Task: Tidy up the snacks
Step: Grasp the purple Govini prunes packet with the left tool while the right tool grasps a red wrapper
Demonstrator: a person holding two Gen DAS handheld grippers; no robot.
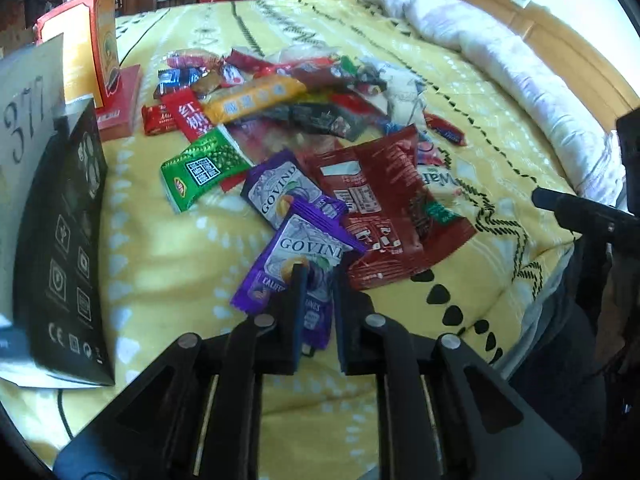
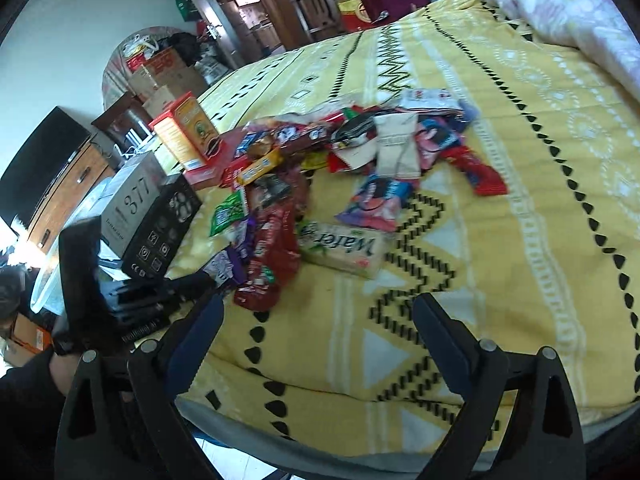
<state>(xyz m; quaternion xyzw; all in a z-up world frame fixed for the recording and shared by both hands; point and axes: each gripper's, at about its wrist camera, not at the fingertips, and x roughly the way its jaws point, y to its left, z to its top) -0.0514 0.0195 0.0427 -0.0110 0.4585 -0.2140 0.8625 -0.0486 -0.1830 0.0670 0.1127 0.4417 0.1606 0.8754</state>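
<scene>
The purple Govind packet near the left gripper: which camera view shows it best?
The left wrist view shows the purple Govind packet best: it is close, its label is readable, and the left gripper fingers sit on either side of its lower end. In the right wrist view it is small, blurred and partly hidden.

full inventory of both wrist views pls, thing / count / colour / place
Govind packets: two, purple, near edge of the pile; the nearer one sits between the left fingers.
Large foil bag: one, dark red, right of the purple packets.
Green packet: one, left side of pile.
Wafer pack: one, cream, right of the red bag.
Mixed small snacks: many, count unclear, mostly red, far part of pile.
Black box: one, standing at left on the bed.
Red-orange box: one, far left.
Bedspread: yellow, patterned.
Quilt: pale, far right.
Left gripper: narrowed around the purple packet.
Right gripper: open, empty.
</scene>
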